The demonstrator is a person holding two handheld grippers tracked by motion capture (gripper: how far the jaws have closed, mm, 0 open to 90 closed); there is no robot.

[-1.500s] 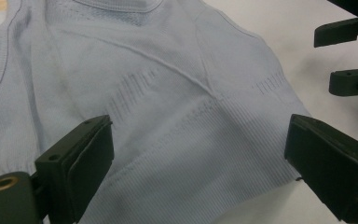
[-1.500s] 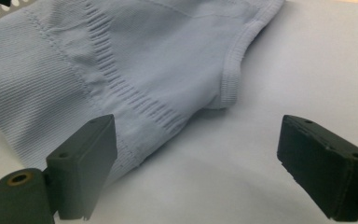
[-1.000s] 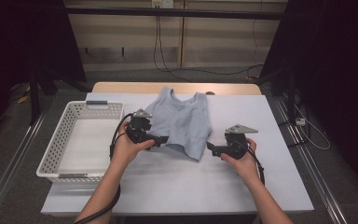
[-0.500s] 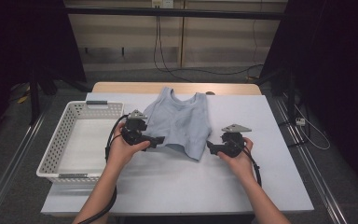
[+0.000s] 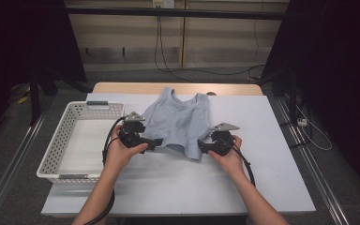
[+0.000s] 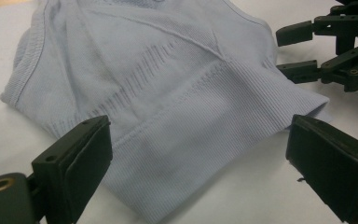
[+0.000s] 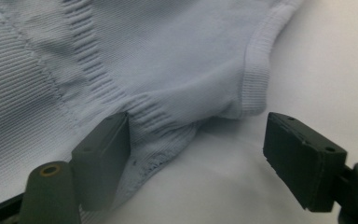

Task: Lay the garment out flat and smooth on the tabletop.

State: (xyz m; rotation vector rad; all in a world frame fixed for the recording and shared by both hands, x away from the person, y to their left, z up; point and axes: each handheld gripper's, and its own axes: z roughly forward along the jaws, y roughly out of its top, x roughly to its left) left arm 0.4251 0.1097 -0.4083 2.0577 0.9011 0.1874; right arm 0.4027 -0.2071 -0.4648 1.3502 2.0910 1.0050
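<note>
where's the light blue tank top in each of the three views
High view: the tank top lies flat mid-table, its hem toward the person, between the left gripper and the right gripper.
Left gripper view: it covers the upper left and centre.
Right gripper view: it covers the upper left.
Shared landmark: the ribbed hem, near both grippers' open jaws.

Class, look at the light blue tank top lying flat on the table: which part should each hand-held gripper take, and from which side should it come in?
Grip the tank top at the two corners of its ribbed bottom hem, the edge nearest the person. Come in low from that near side, each gripper at its own corner. The cloth lies flat, so only an edge offers something to pinch; one corner curls slightly off the table, letting a jaw slide under.
</note>
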